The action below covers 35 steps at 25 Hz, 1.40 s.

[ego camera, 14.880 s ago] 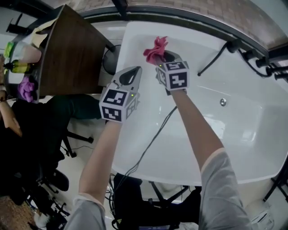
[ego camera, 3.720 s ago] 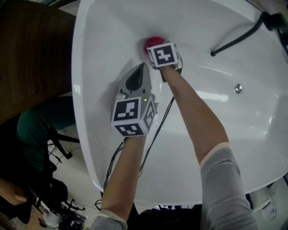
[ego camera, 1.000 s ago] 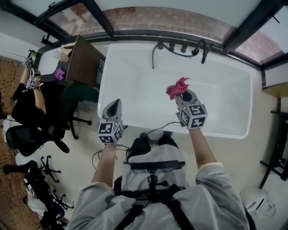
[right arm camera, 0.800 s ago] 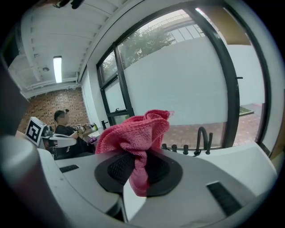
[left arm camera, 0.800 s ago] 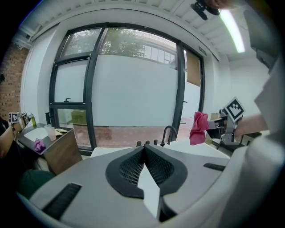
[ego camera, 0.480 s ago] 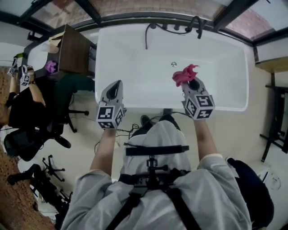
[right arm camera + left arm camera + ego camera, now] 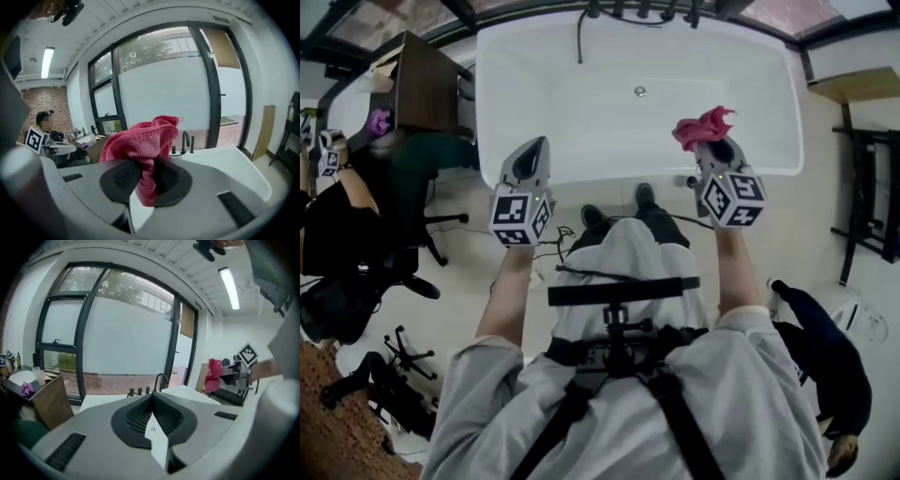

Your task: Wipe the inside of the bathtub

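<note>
pink terry cloth bunched in the clamped jaws of the right tool, raised clear of the white rectangular bathtub. the left tool is closed and empty. nothing touches the tub, so wiping looks paused or finished.

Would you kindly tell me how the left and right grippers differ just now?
The left gripper has its jaws together on nothing; the right gripper is shut on a pink cloth. In the head view, the left gripper is near the left end of the bathtub, the right gripper near its right end. Both are held up by its near rim.
</note>
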Tool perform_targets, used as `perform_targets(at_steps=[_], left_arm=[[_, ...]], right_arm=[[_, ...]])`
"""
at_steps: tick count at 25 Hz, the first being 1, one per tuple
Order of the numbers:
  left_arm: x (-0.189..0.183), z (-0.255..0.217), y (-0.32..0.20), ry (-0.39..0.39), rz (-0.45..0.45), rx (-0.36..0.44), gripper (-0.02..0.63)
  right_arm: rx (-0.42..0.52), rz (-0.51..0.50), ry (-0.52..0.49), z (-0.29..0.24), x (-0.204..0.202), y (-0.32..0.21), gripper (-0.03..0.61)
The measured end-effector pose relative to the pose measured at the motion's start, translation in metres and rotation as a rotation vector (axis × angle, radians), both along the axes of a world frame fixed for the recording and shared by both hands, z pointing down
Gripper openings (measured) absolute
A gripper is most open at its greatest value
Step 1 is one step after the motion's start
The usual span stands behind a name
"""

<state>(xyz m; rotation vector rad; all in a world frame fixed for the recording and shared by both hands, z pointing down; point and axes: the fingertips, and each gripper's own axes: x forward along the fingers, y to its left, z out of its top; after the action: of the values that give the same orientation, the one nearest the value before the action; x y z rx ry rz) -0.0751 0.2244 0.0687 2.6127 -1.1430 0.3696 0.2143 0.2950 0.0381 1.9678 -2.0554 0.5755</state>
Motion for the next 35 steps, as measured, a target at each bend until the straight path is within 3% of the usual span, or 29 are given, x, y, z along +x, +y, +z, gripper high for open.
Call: perform_targets(at_steps=[9, 20, 30, 35], left_arm=[[0.005, -0.004, 0.025, -0.001, -0.078, 0.013, 0.006], [0.048, -0.002, 0.067, -0.040, -0.190, -0.027, 0.005], [0.096, -0.021, 0.069, -0.061, -0.188, 0.000, 0.005], [0.099, -0.020, 0.069, -0.060, -0.188, -0.003, 0.005]], right_arm=[[-0.023, -0.006, -0.018, 0.010, 0.027, 0.017, 0.061], [-0.026, -0.014, -0.058, 0.029, 0.103, 0.046, 0.060], [0.001, -0.005, -0.054, 0.024, 0.155, 0.060, 0.058], [-0.016, -0.006, -0.049, 0.030, 0.155, 0.065, 0.058]])
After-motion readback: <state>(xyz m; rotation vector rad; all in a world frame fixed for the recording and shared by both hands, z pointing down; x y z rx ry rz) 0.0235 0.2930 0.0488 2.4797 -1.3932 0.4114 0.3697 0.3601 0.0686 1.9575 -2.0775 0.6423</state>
